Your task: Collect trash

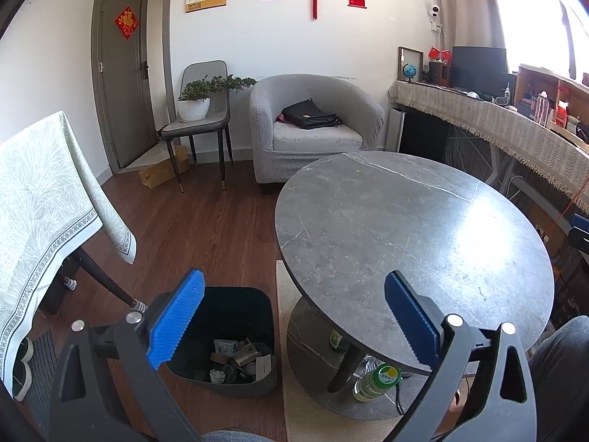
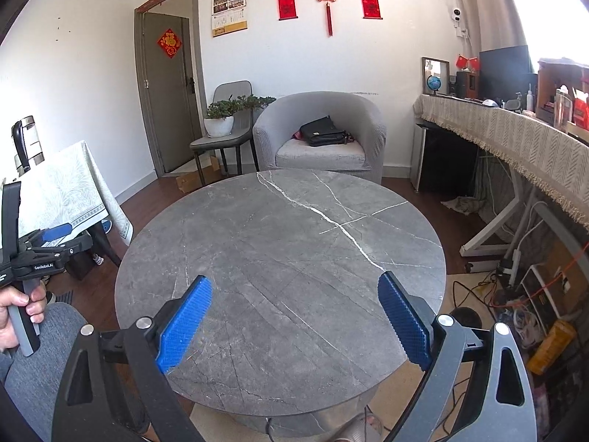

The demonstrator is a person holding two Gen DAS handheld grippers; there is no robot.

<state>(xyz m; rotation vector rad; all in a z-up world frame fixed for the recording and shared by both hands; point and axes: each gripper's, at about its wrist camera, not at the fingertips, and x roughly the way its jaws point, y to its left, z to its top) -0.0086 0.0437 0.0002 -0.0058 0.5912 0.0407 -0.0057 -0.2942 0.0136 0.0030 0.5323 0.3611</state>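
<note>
Both tongs are standing wide open and gripping nothing: my left tongs (image 1: 294, 316) are hovering at the lower middle of the frame, my right tongs (image 2: 294, 320) over the bare grey counter (image 2: 279, 243). I am seeing the trash (image 1: 235, 361) lying inside the dark bin (image 1: 224, 339) on the floor, lower left of the counter (image 1: 405, 243).

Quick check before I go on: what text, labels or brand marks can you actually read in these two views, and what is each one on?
"GenRobot.AI": white lettering on the black body of the left gripper, right wrist view.
Wall calendar: print too small.
Red scrolls and door diamond: characters blurred.
Green-capped bottle under the table: cap mark unreadable.
Trash in the bin: no legible print.
</note>
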